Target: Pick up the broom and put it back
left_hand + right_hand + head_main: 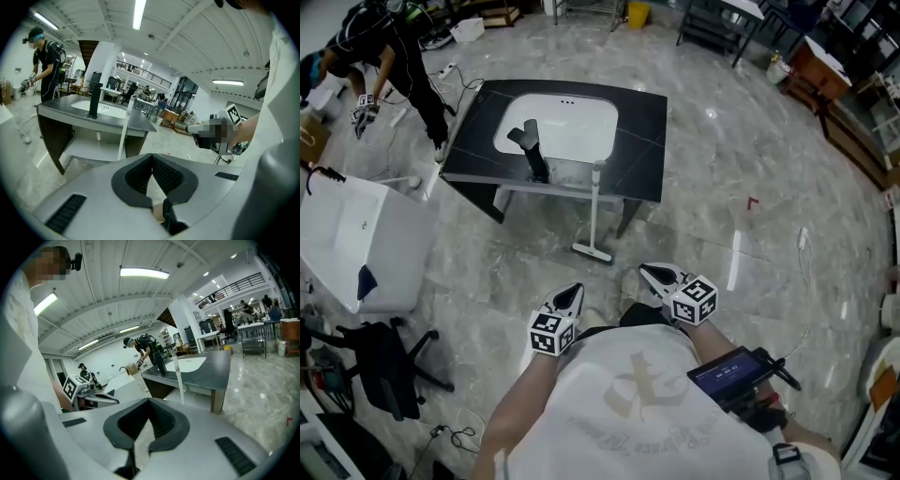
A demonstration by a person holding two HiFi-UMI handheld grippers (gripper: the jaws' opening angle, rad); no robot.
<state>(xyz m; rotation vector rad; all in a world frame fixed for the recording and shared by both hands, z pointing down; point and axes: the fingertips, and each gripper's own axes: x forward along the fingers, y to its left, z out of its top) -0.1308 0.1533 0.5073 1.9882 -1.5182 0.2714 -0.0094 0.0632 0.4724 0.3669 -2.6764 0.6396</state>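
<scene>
Now, broom (594, 208): I see it upright just above the middle of the head view. Its white handle leans on the front edge of the worktop (645, 141) and its head rests on the floor (741, 206) below that edge.
Left tongs (573, 292): low in the frame, left of centre, and pointing up the picture toward the broom. In their own view the ribbed pads are pressed together with nothing between them.
Right tongs (650, 273): just right of the left pair and apart from it. They are also pressed together and empty, and well short of the broom.
Worktop: dark, in the upper middle of the head view, with a white sink (577, 131) set into it. A black tap (534, 155) stands at the near rim of the sink, just left of the broom handle.
Gripper views: both show the broom handle as a thin white line against the worktop's edge, above the tongs.
Surroundings: a white cabinet (366, 244) sits at the left edge, with a black chair (386, 367) below it. A person (389, 52) bends over in the upper left corner.
</scene>
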